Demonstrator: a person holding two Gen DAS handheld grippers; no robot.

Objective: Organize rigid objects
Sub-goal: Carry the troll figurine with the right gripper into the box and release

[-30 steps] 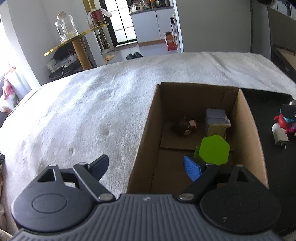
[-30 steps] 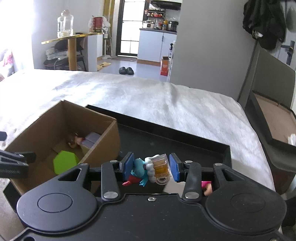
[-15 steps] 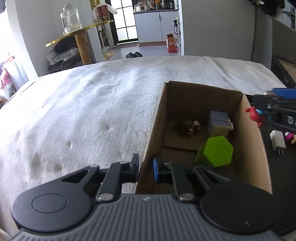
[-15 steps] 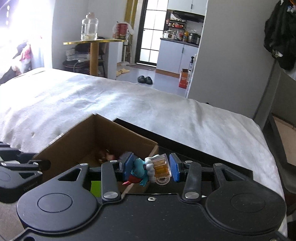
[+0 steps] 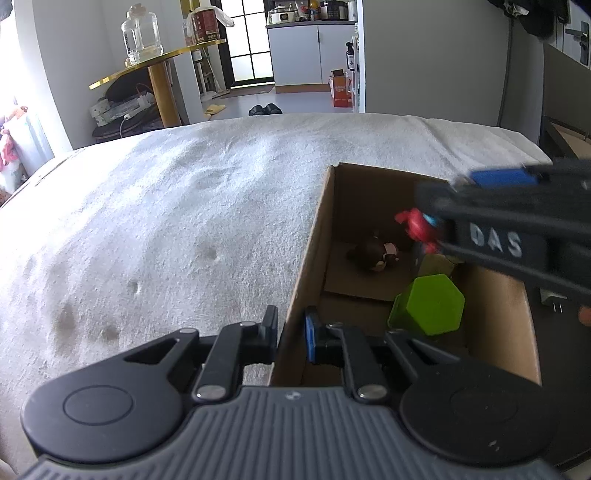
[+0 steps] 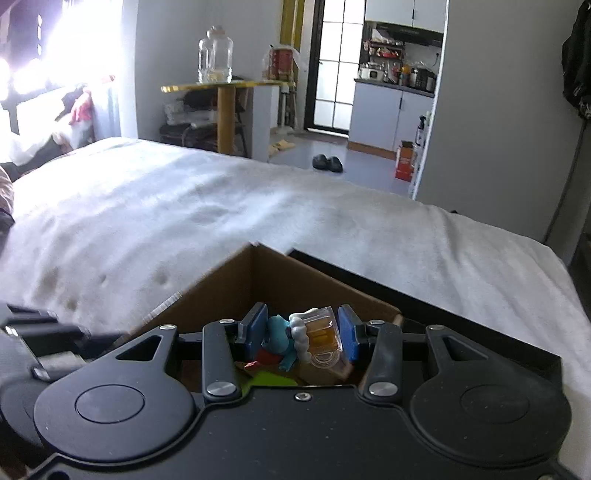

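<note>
An open cardboard box (image 5: 314, 236) sits on a white bed. My left gripper (image 5: 291, 332) is shut on the box's near left wall. Inside the box lie a green hexagonal block (image 5: 428, 304) and a small dark-haired figurine (image 5: 375, 253). My right gripper (image 6: 302, 334) is shut on a blue and red toy figure with a clear amber piece (image 6: 295, 338) and holds it over the box (image 6: 236, 280). In the left wrist view the right gripper (image 5: 509, 221) reaches in from the right, with the toy's red part (image 5: 415, 225) above the box interior.
A black tray (image 6: 461, 314) lies right of the box, with a white charger plug (image 5: 552, 297) on it. The white blanket (image 5: 166, 229) spreads left and behind. A gold round table with a glass jar (image 5: 142, 35) stands beyond the bed.
My right gripper has carried the toy figure left from over the black tray to over the box. My left gripper closed on the box's left wall and holds it.
</note>
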